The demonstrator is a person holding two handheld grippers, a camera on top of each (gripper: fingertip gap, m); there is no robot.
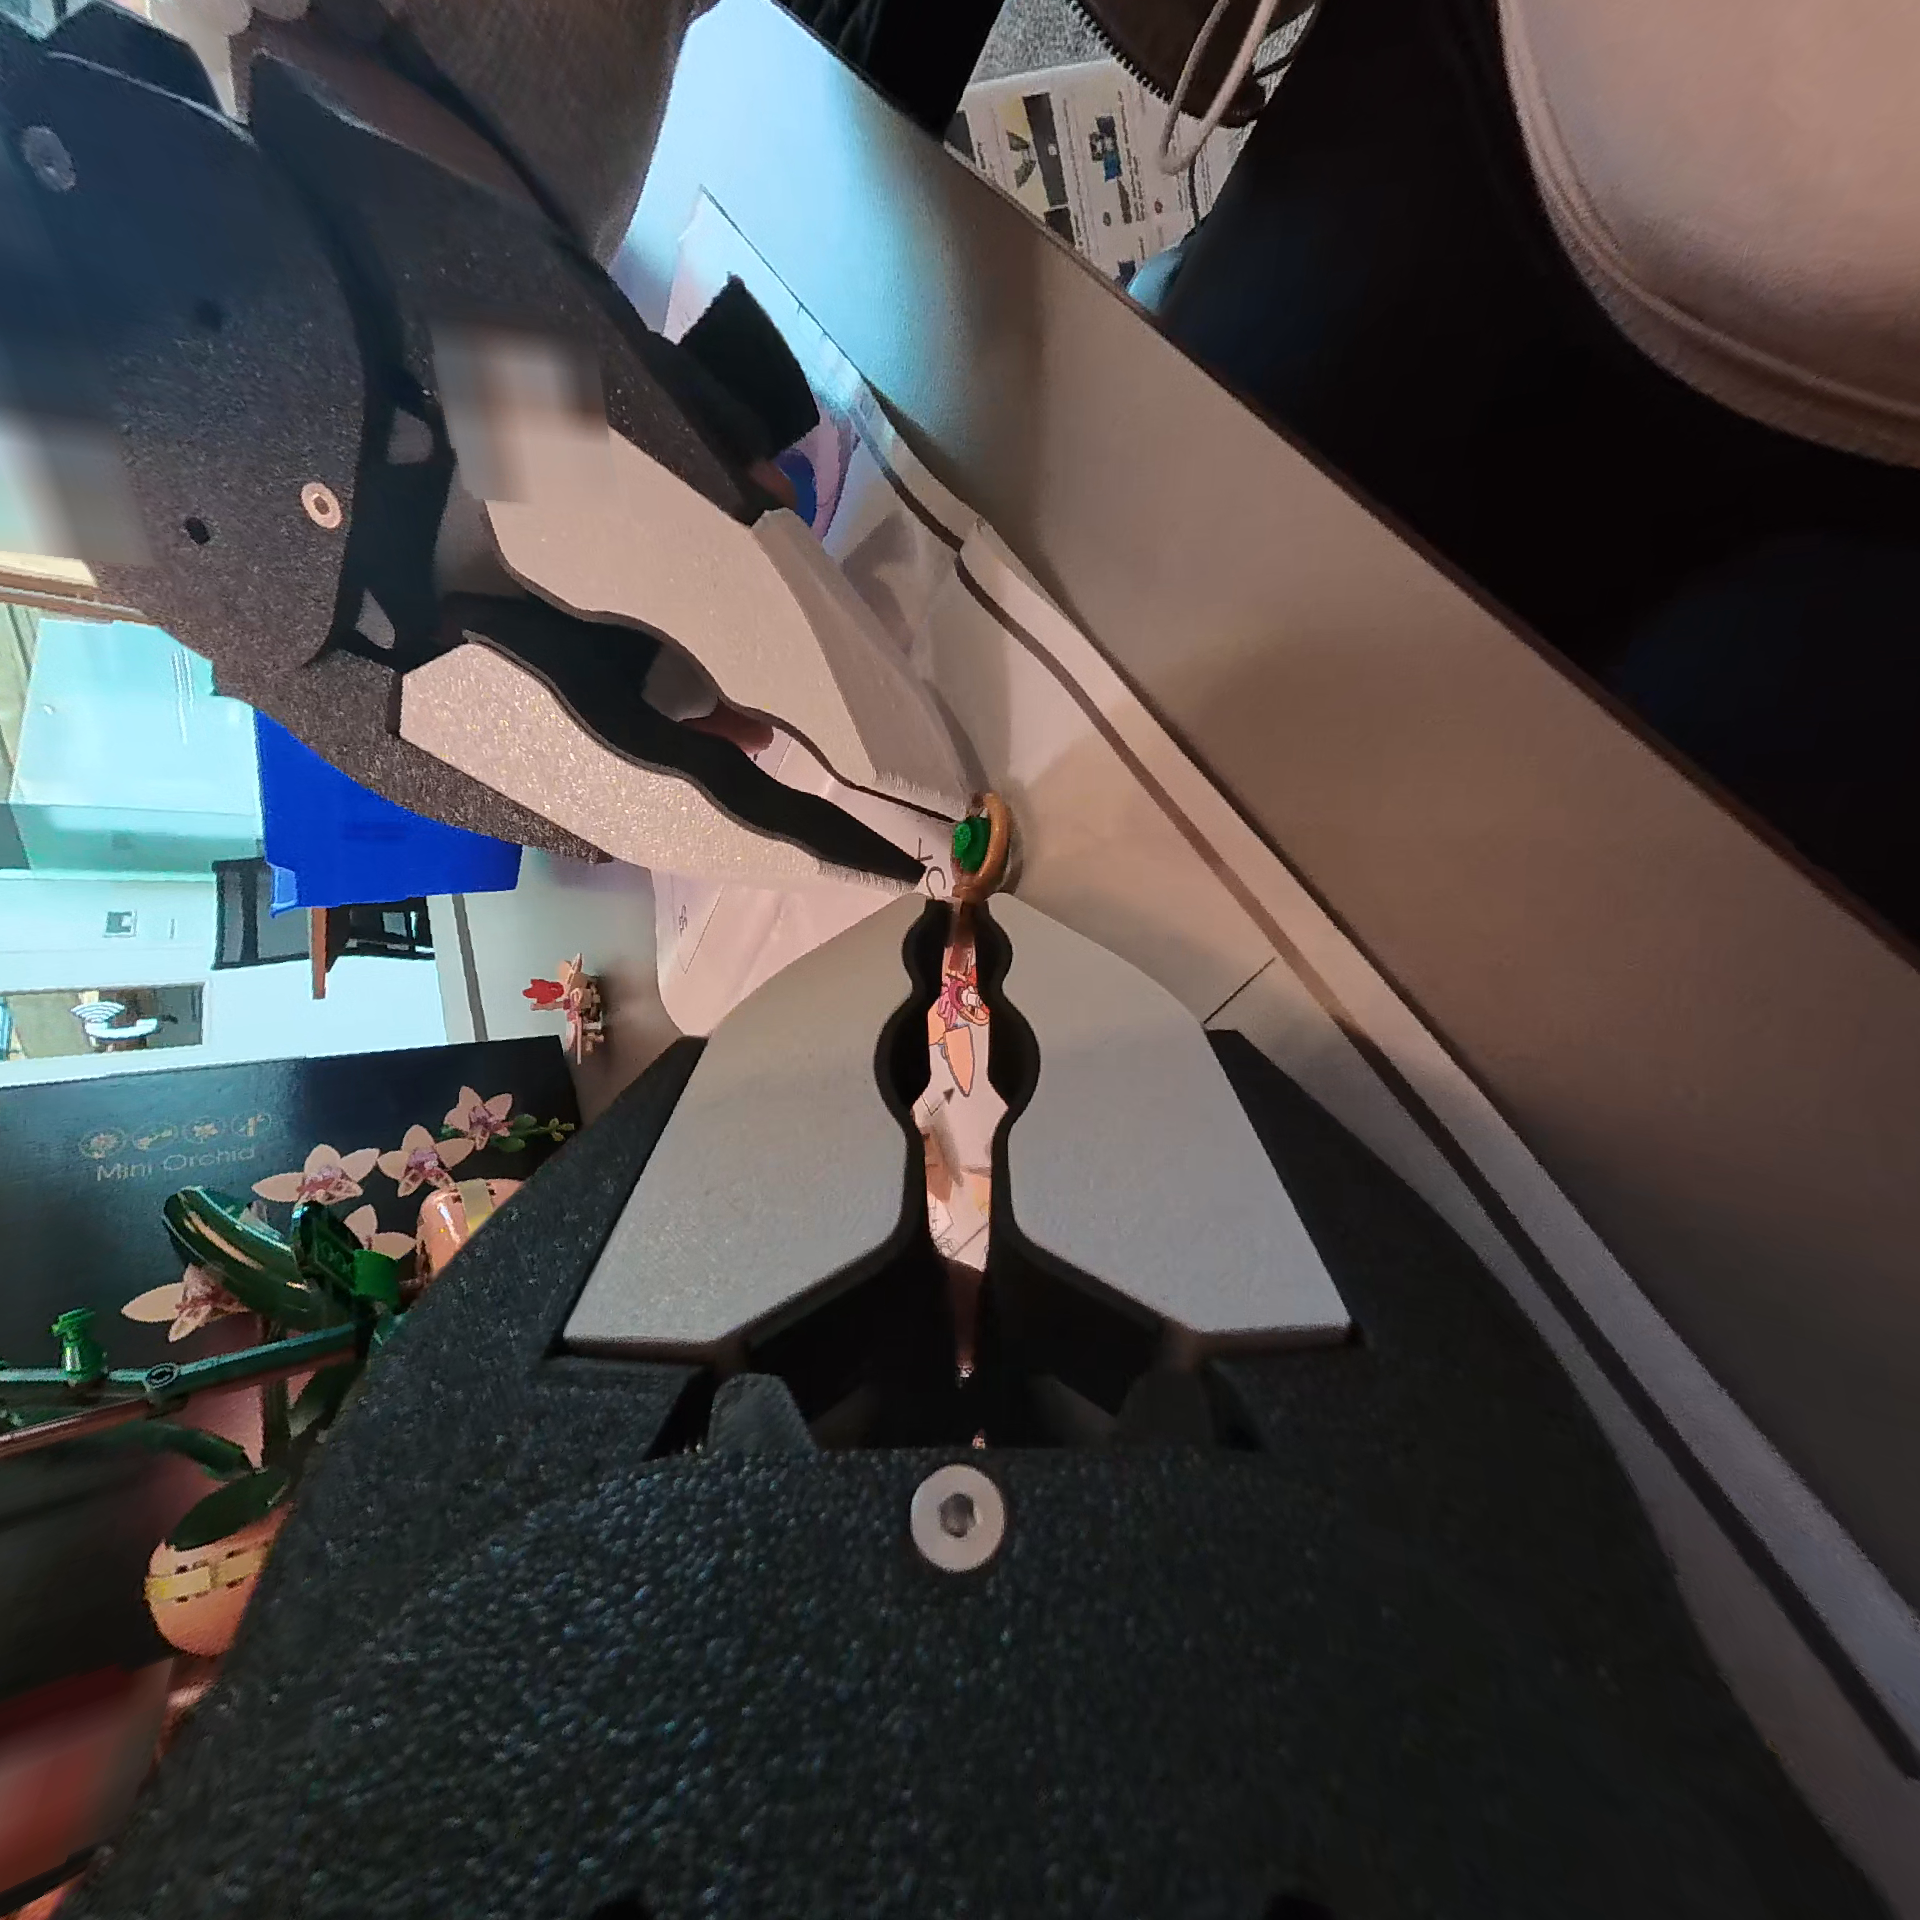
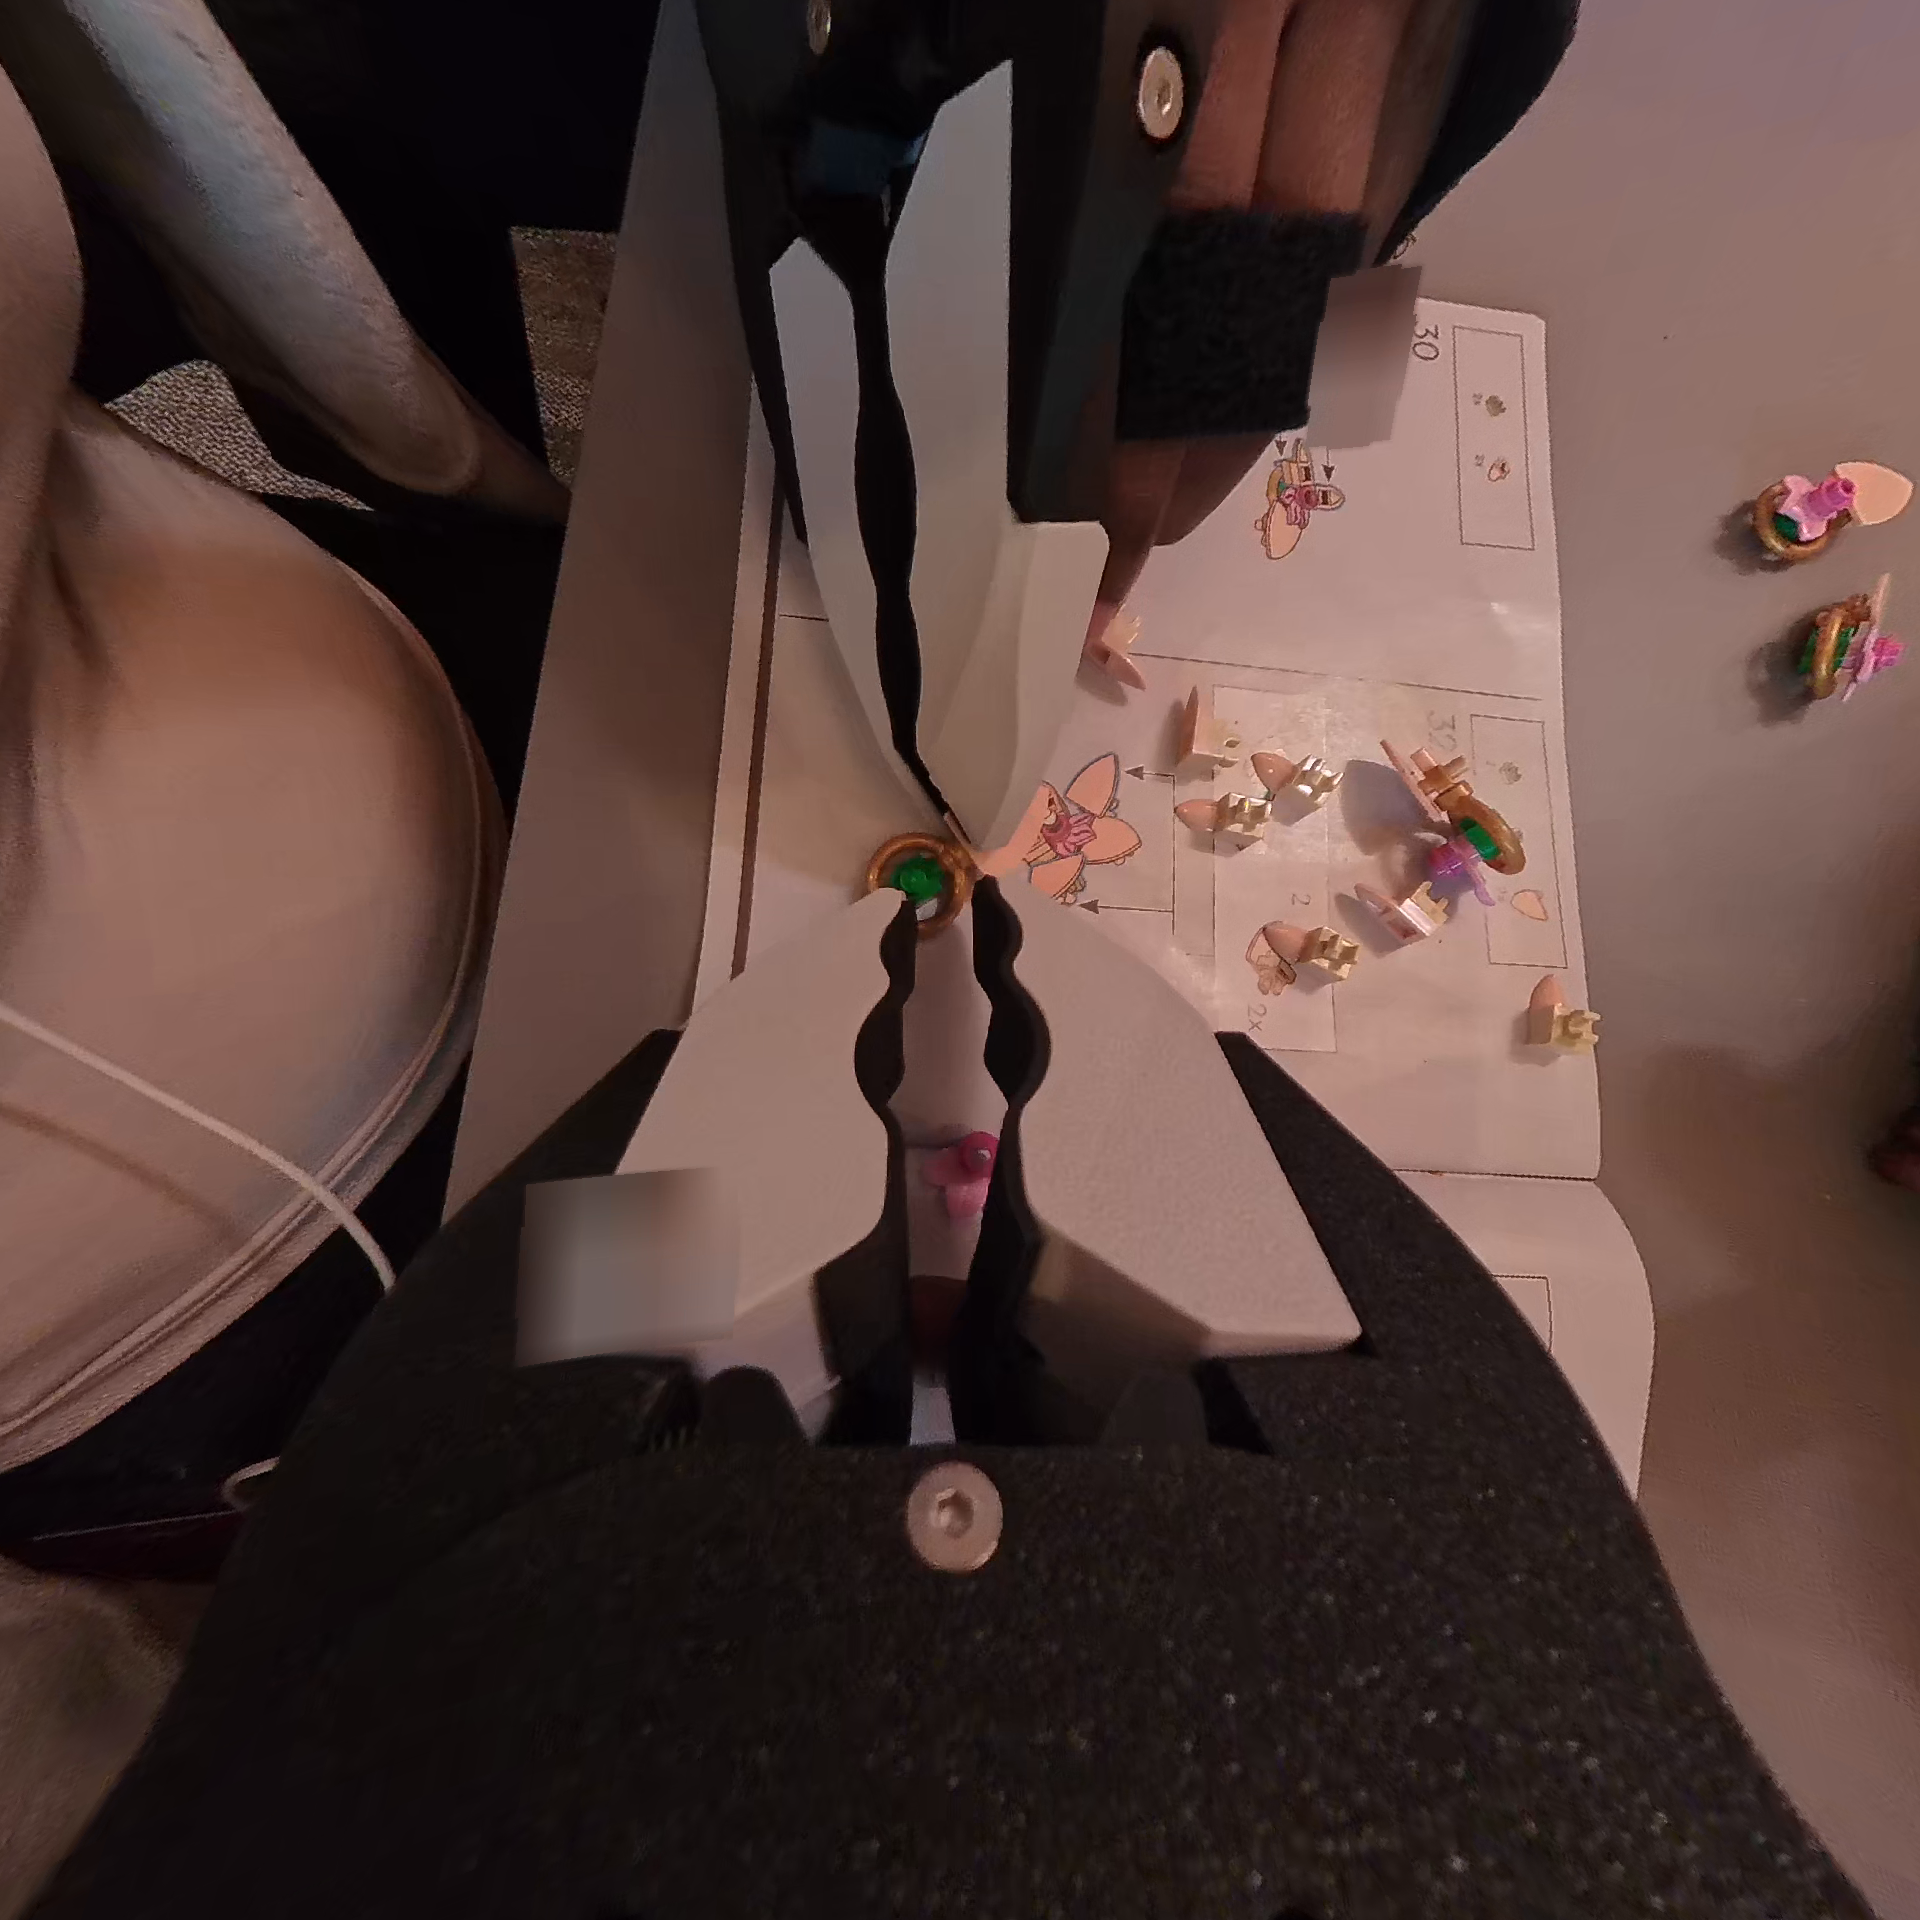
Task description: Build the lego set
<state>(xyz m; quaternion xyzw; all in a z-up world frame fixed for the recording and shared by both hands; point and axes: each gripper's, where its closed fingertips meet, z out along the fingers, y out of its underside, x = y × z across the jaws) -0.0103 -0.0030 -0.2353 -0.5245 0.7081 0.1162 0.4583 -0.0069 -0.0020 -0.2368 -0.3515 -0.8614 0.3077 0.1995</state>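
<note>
From my left wrist view, my left gripper (image 1: pixel 961 902) has its fingers pressed together on the stem of a small gold ring (image 1: pixel 985 847) with a green stud (image 1: pixel 968 834) sitting in it. The right gripper (image 1: pixel 914 842) comes in from the upper left, its tips meeting the same ring, so the two claws crowd each other and hide most of the piece. Behind them runs the pale table edge (image 1: pixel 1299 665). Off to the lower left I see the black set box (image 1: pixel 281 1122) and, in front of it, a green-stemmed orchid build (image 1: pixel 208 1340).

From my right wrist view, my right gripper (image 2: pixel 940 894) touches the gold ring (image 2: pixel 920 878) at its tips, the left tip against the green stud (image 2: pixel 914 881); I cannot tell whether it truly clamps. The left gripper (image 2: pixel 951 821) reaches down from above, closed at the ring's side. The ring hangs over the instruction sheet (image 2: pixel 1455 1091), near the table's edge. Loose petal pieces (image 2: pixel 1304 951) lie scattered on the sheet to the right, and two finished ring flowers (image 2: pixel 1829 499) rest on the table (image 2: pixel 1714 1351) beyond it. A pink piece (image 2: pixel 961 1169) shows between my fingers lower down
</note>
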